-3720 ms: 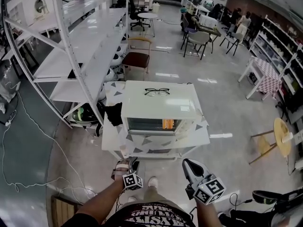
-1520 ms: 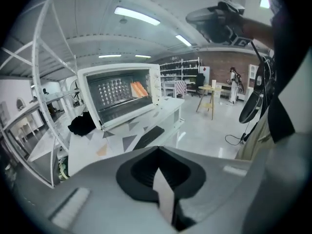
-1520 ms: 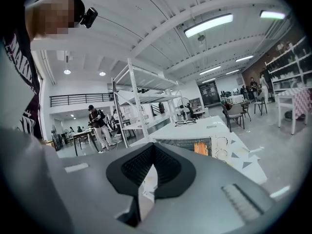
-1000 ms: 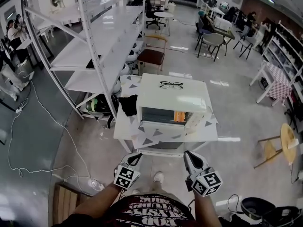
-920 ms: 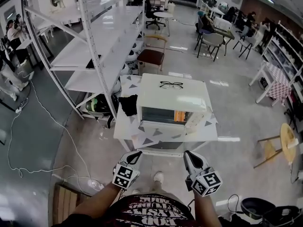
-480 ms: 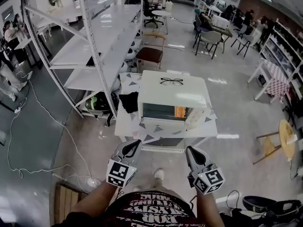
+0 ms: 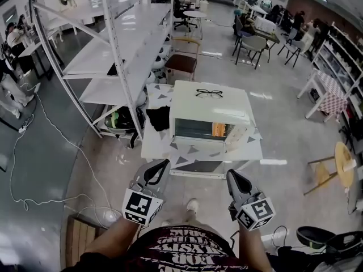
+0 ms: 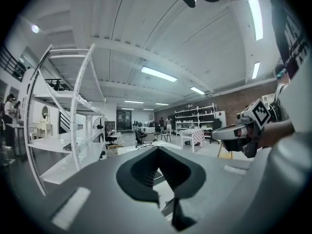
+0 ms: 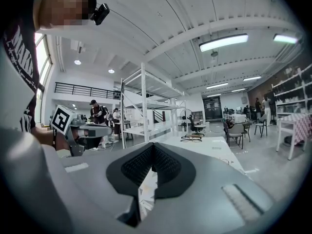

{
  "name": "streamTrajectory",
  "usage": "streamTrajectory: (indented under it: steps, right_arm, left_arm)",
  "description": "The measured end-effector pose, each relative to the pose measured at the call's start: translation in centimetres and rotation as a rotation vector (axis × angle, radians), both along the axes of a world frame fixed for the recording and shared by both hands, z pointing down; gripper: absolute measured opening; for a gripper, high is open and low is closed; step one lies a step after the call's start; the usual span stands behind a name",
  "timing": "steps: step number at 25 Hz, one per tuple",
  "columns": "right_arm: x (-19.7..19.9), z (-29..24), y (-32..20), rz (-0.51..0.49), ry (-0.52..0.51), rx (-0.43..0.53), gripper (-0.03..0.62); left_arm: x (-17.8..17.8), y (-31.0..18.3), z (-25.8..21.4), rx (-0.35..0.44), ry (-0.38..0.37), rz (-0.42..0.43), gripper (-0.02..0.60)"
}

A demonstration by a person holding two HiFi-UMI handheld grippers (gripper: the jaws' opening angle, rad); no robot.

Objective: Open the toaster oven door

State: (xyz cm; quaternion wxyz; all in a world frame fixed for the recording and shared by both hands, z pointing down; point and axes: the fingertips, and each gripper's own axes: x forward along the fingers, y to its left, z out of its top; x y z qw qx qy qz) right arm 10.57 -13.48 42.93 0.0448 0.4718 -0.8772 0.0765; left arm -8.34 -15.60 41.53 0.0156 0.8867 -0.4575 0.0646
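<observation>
Two forearms reach fwd at the bottom of the head view, approx parallel, one tool each. The left gripper (image 7: 159,165) is angled up-right and the right gripper (image 7: 229,175) up-left, each w/ a marker cube at the wrist end. Both hang over the floor, just short of the table (image 7: 198,153), touching nothing. In its own view the left gripper (image 8: 157,148) has its jaws pressed together at the tips w/ nothing btwn them. The right gripper (image 9: 152,145) is clenched the same way, also empty. Each view shows the other tool off to the side. The single table has a white top w/ grey triangles and a lower shelf. On it sits 1 toaster oven (image 7: 211,111), white, centre-right, well ahead of both tools. Its glass door (image 7: 201,130) faces the person and is up and closed. Behind the glass at the right is an orange patch, can't tell what. On the oven's top, toward the back, lies 1 pair of glasses (image 7: 209,93), also seen in the right gripper view (image 9: 191,139). 1 black cloth (image 7: 158,118) lies at the table's left edge, beside the oven. Beyond the table stands 1 wooden chair (image 7: 181,61). A tall white shelving rack (image 7: 113,50) runs along the left, and more chairs, desks and people are far back.
</observation>
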Motion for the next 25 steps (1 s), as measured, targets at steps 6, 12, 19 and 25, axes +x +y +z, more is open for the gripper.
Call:
streamTrajectory:
  steps: [6, 12, 19, 25]
  right_arm:
    - [-0.6, -1.1, 0.4, -0.008, 0.005, 0.026, 0.025]
    - [-1.1, -1.2, 0.9, -0.012, 0.008, 0.021, 0.025]
    - [-1.7, -0.6, 1.1, -0.011, 0.014, 0.005, 0.025]
    - [-1.7, 0.0, 0.4, -0.007, 0.009, -0.005, 0.025]
  left_arm:
    - [-0.4, 0.8, -1.5, 0.025, 0.008, -0.002, 0.0]
    - [-1.5, 0.9, -2.0, 0.036, 0.03, -0.034, 0.0]
    - [-1.5, 1.2, -0.6, 0.001, 0.009, -0.015, 0.0]
    - [-1.1, 1.0, 0.5, -0.016, -0.003, 0.005, 0.0]
